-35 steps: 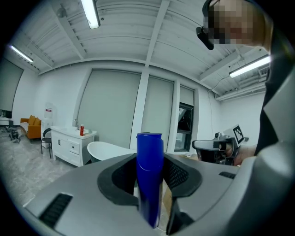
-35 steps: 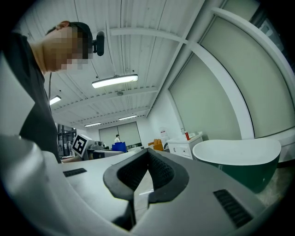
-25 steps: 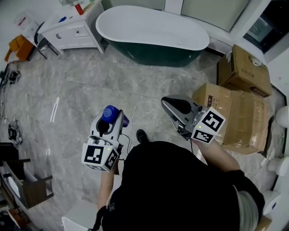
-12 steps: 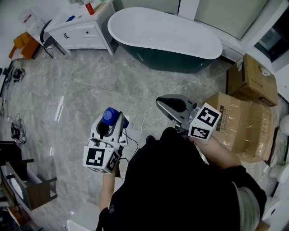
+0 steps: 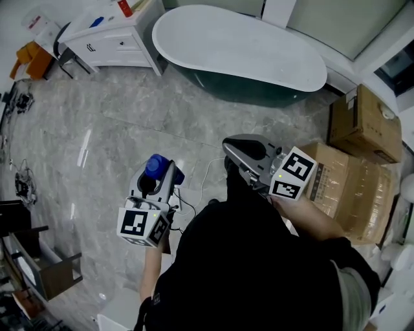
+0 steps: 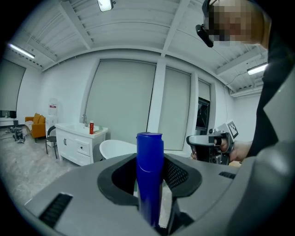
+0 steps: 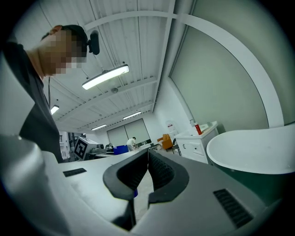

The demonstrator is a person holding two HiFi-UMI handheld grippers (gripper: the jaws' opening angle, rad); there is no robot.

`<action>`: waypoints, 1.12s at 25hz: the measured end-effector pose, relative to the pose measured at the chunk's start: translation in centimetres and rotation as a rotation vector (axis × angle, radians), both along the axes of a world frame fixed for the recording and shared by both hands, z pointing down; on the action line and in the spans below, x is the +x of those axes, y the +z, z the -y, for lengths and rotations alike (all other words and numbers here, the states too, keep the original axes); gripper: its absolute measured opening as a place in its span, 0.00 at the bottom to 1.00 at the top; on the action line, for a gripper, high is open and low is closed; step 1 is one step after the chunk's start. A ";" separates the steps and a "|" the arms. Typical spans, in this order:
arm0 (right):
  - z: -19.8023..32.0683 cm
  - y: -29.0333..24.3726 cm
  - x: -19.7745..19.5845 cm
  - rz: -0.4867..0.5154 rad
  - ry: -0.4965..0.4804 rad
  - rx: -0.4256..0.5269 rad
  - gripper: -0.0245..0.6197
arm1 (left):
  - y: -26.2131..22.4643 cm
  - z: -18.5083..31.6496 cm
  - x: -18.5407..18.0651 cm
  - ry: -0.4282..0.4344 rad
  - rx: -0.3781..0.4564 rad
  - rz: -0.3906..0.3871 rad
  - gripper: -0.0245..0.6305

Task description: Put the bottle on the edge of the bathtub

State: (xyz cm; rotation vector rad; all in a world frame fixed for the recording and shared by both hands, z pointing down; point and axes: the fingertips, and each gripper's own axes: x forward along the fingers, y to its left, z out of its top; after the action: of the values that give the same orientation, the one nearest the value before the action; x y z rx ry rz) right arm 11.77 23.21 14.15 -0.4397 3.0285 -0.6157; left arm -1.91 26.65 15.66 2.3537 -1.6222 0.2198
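Observation:
A blue bottle [image 6: 150, 175] stands upright between the jaws of my left gripper [image 5: 157, 173], which is shut on it; its blue cap [image 5: 156, 163] shows from above in the head view. My right gripper [image 5: 242, 152] is held beside it at the same height, its jaws shut with nothing between them [image 7: 148, 168]. The white bathtub [image 5: 194, 19] with a dark green outer wall stands ahead across the grey floor, well away from both grippers. It also shows small in the left gripper view as the bathtub [image 6: 115, 148], and large at the right in the right gripper view as the bathtub [image 7: 258, 147].
A white vanity cabinet [image 5: 110, 35] with a red bottle on top stands left of the tub. Cardboard boxes [image 5: 352, 174] are stacked at the right. A white cable [image 5: 210, 169] lies on the floor between the grippers. A dark table [image 5: 32, 258] is at the left edge.
The view has shifted a little and the bathtub sits slightly nearer and more to the right. Both grippers keep their hold and pose; the bottle stays gripped.

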 end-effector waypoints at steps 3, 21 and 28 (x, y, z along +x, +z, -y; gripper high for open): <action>4.6 0.5 0.4 -0.003 -0.015 -0.001 0.08 | 0.0 4.5 0.4 -0.011 -0.002 -0.005 0.28; 24.6 1.6 1.9 -0.004 -0.074 -0.035 0.08 | 0.5 23.9 1.4 -0.079 -0.028 0.001 0.28; 27.3 3.2 -2.5 -0.048 -0.057 -0.054 0.08 | 1.7 28.1 -2.7 -0.027 -0.023 0.010 0.28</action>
State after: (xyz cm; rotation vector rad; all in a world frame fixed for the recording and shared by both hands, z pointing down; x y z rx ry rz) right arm 9.32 -4.09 17.39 -0.3758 3.0864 -0.7016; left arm -4.64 -1.48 17.40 2.3157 -1.6463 0.2437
